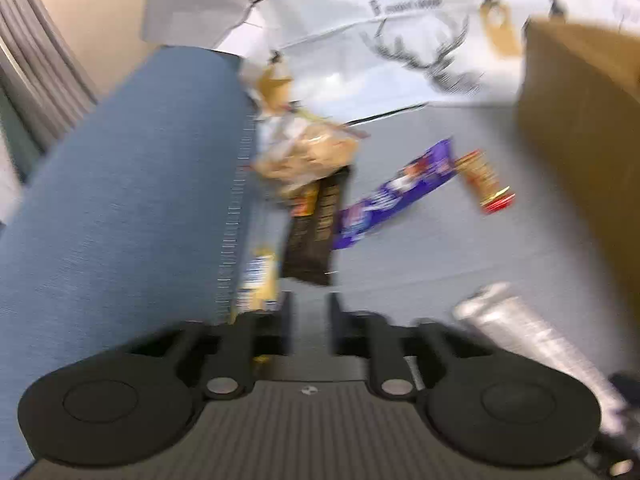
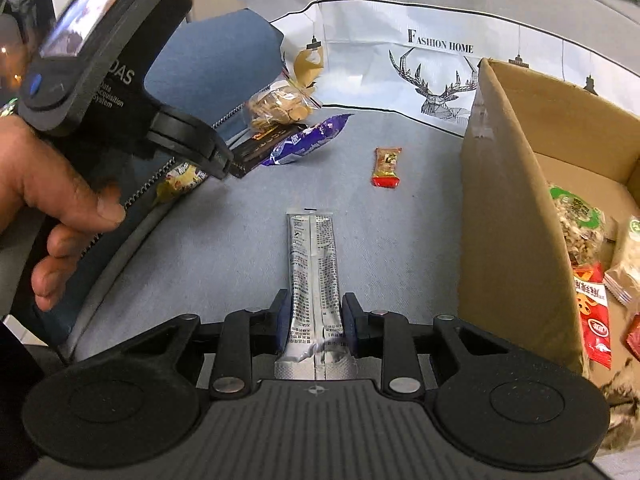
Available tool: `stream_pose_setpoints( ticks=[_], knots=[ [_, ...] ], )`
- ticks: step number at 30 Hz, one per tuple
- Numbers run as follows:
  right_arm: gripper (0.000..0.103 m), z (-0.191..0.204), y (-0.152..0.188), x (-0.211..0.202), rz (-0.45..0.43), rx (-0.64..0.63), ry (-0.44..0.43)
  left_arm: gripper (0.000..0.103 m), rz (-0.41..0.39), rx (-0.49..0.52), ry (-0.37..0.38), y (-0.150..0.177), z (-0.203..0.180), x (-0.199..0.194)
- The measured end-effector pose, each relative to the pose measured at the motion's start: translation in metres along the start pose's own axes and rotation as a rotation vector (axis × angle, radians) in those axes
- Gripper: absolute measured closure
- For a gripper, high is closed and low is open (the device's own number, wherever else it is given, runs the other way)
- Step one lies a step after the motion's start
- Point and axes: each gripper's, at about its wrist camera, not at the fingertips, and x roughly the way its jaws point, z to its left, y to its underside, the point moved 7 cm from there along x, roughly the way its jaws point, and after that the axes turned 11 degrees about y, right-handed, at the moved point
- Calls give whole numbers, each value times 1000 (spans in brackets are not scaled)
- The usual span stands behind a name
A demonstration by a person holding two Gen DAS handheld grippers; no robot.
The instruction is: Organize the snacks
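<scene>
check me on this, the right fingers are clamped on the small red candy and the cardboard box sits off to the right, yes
Not quite. In the right wrist view the right gripper is clamped on the silver sachet; the small red candy lies loose on the grey surface ahead. The cardboard box is indeed to the right.

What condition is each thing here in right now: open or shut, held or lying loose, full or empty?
Right gripper: shut on the long silver foil sachet, sealed, held lengthwise.
Left gripper: open, nothing between its fingers.
Brown cardboard box: open-topped, already holding several snack packs.
Clear bag of pale biscuits: lying loose against the blue cushion.
Purple wrapped bar: sealed, lying loose.
Small red-and-gold candy: sealed, lying alone.
Black wrapped bar: lying loose.
</scene>
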Motion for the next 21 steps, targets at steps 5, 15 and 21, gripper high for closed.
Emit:
stream_pose_setpoints(
  ticks=[5, 15, 21],
  knots=[
    [70, 2, 5, 13, 44, -11, 27, 52, 82, 86, -138, 4, -1, 16],
    [55, 3, 6, 37, 86, -12, 37, 87, 215, 91, -209, 13, 13, 55],
    [66, 7, 6, 38, 58, -50, 42, 88, 60, -7, -105, -5, 12, 19]
  ],
)
